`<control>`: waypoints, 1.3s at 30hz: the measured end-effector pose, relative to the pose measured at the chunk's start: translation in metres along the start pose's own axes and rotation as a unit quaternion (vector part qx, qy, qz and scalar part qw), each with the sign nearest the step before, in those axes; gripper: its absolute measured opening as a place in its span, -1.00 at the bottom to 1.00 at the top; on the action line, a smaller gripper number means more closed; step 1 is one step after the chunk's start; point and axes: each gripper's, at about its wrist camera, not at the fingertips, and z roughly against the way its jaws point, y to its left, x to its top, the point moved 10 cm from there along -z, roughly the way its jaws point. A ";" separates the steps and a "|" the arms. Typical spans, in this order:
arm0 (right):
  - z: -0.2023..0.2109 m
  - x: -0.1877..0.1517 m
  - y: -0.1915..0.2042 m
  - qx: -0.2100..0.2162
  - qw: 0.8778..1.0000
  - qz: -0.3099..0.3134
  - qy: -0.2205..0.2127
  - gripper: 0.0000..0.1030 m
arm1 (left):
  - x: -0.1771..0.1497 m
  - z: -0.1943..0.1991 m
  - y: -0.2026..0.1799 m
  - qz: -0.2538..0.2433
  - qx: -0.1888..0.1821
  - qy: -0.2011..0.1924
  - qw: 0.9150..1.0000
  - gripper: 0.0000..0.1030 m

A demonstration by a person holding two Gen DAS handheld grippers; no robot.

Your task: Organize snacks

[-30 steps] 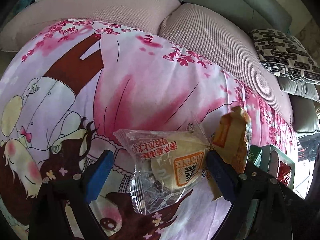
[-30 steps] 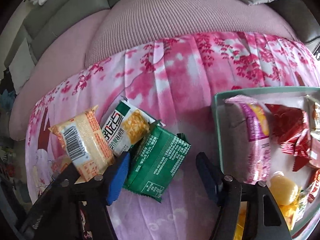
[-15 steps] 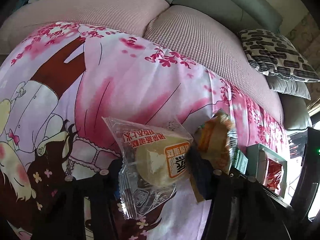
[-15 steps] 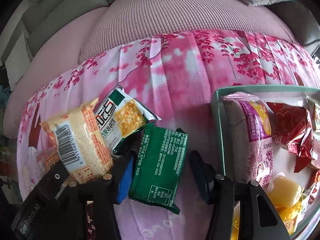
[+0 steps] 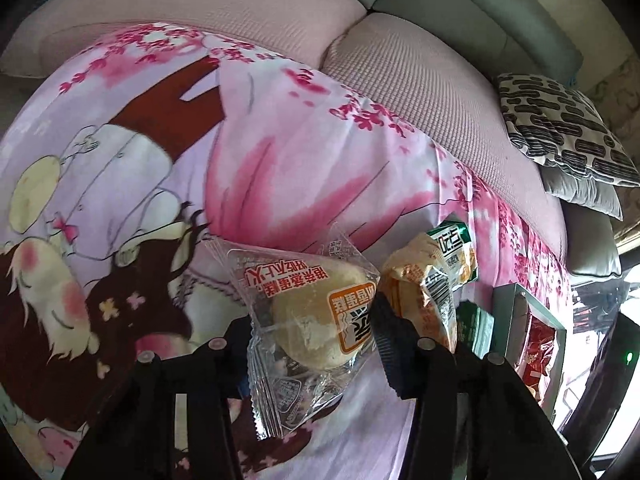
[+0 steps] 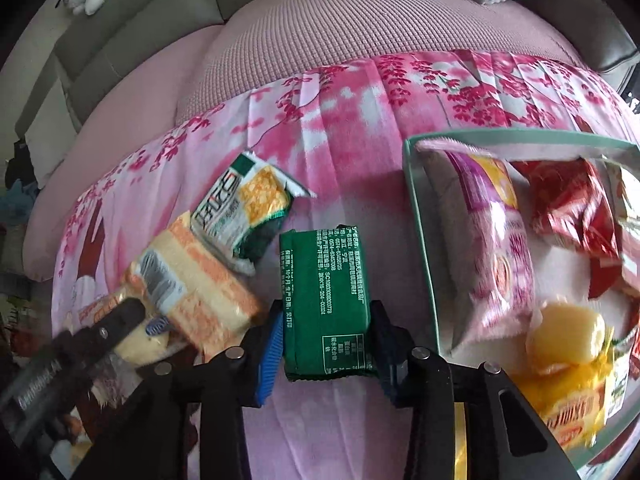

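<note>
Fingers of my right gripper (image 6: 324,344) sit pressed against both long sides of the flat dark-green foil snack packet (image 6: 324,300), pinching its near end; the packet's long axis runs straight away from me, in line with the fingers, and it lies on the pink cherry-blossom printed cloth (image 6: 352,128). My left gripper (image 5: 312,340) is clamped on the clear plastic-wrapped pale round bun (image 5: 316,320), the wrapper's crimped end hanging below the jaws.

Taking the green packet as the landmark: immediately to its right stands the shallow mint-green rimmed tray (image 6: 416,216), its near wall just beside the packet and parallel to the packet's length. Inside it lie a purple-and-yellow pillow bag (image 6: 496,252), red foil wrappers (image 6: 568,208) and a yellow wrapped sweet (image 6: 568,332). To the packet's left is the orange-and-cream barcode packet (image 6: 200,284), and beyond that, up and left, the green-and-white cracker bag with yellow picture (image 6: 244,208), touching the orange one. My left gripper shows at the far left of the right wrist view, so the right one is nearer the tray.

I judge the coming move a short lift and sideways carry to the right over the tray wall; the packet need not be turned. The bun has farther to go, across the loose packets.

Farthest off, behind the cloth, rise the pink woven sofa cushions (image 6: 360,32).
</note>
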 end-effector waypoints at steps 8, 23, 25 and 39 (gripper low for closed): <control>0.033 -0.021 -0.008 0.021 0.999 -0.017 -0.028 -0.19 | -0.016 0.019 0.013 0.020 0.005 -0.002 1.000 -0.01; 0.034 -0.028 -0.005 0.004 1.000 0.020 -0.019 -0.25 | -0.030 0.037 0.006 0.010 0.008 -0.007 1.000 -0.01; 0.023 -0.029 -0.002 -0.010 0.999 0.035 -0.011 -0.09 | -0.032 0.033 0.009 0.014 0.010 -0.001 1.000 -0.01; 0.000 -0.044 0.015 -0.051 0.994 0.095 0.004 -0.06 | -0.034 0.025 0.012 0.017 0.016 0.007 1.000 -0.01</control>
